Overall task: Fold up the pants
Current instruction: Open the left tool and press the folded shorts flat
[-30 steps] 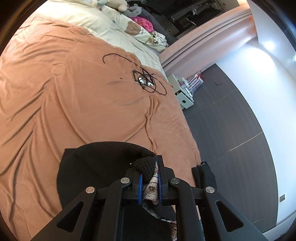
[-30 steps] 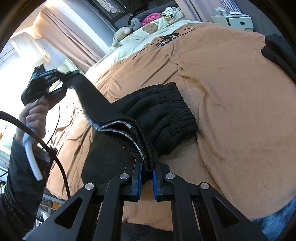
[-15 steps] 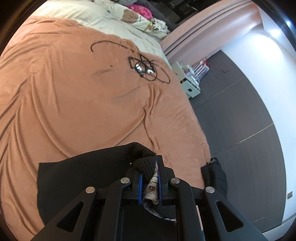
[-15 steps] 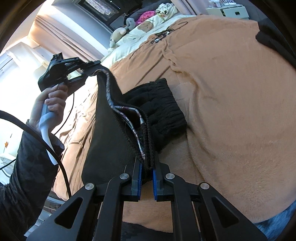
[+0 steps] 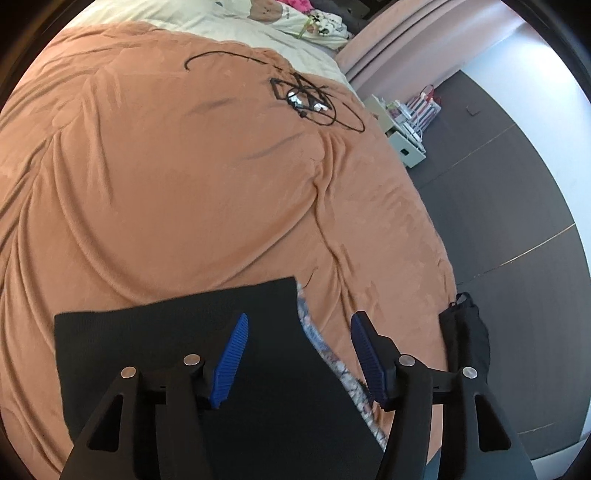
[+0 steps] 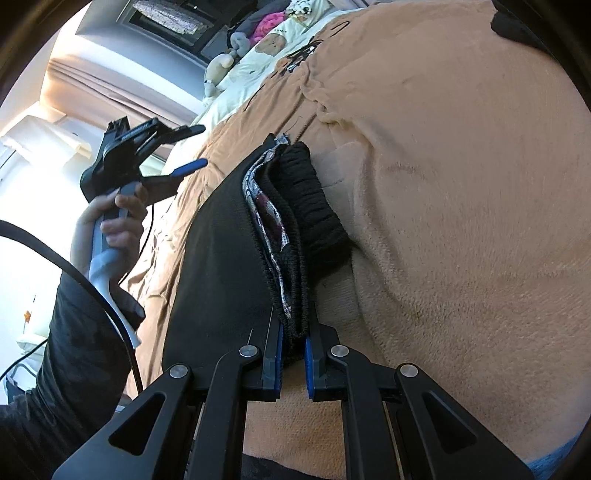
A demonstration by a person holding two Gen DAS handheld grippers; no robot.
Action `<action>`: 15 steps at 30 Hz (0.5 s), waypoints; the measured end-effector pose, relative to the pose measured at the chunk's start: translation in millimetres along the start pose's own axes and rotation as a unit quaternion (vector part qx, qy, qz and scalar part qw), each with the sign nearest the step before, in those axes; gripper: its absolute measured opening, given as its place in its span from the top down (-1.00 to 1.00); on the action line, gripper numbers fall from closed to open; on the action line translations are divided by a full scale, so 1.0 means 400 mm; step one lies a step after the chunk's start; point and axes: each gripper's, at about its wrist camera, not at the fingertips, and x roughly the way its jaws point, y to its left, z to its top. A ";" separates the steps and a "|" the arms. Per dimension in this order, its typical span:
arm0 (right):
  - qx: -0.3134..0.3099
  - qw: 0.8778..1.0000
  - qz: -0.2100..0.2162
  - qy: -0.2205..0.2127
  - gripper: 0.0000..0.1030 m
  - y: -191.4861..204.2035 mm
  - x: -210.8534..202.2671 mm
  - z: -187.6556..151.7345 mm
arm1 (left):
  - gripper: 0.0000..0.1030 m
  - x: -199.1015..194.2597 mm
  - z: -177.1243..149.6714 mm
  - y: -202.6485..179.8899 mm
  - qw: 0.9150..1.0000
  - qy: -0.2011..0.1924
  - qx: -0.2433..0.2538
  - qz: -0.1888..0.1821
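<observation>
The black pants (image 5: 192, 350) lie folded flat on the orange blanket (image 5: 184, 184), with a patterned lining showing along the folded edge (image 5: 314, 332). My left gripper (image 5: 297, 332) is open and empty, held just above the pants. In the right wrist view the left gripper (image 6: 192, 147) is raised in the hand, jaws apart. My right gripper (image 6: 293, 354) is shut on the near edge of the pants (image 6: 221, 258), where the ribbed waistband (image 6: 314, 206) and lining are stacked.
A tangle of black cable (image 5: 306, 99) lies far up the blanket. Pillows and plush toys (image 5: 288, 18) sit at the head of the bed. Another black garment (image 5: 465, 332) hangs at the bed's right edge. The dark floor (image 5: 498, 184) and a white nightstand (image 5: 406, 147) are at the right.
My left gripper carried the pants edge over and down, then opened and let go. The pants now lie flat, folded over. My right gripper kept its hold.
</observation>
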 end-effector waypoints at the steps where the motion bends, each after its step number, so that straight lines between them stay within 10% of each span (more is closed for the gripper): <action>1: 0.000 1.000 0.001 -0.001 0.89 -0.001 -0.003 -0.003 | -0.16 -0.006 -0.008 0.006 1.000 0.000 0.000 0.002; 15: 0.007 1.000 -0.004 -0.017 0.90 -0.017 -0.044 -0.049 | -0.16 -0.110 -0.141 0.094 1.000 0.008 -0.007 0.022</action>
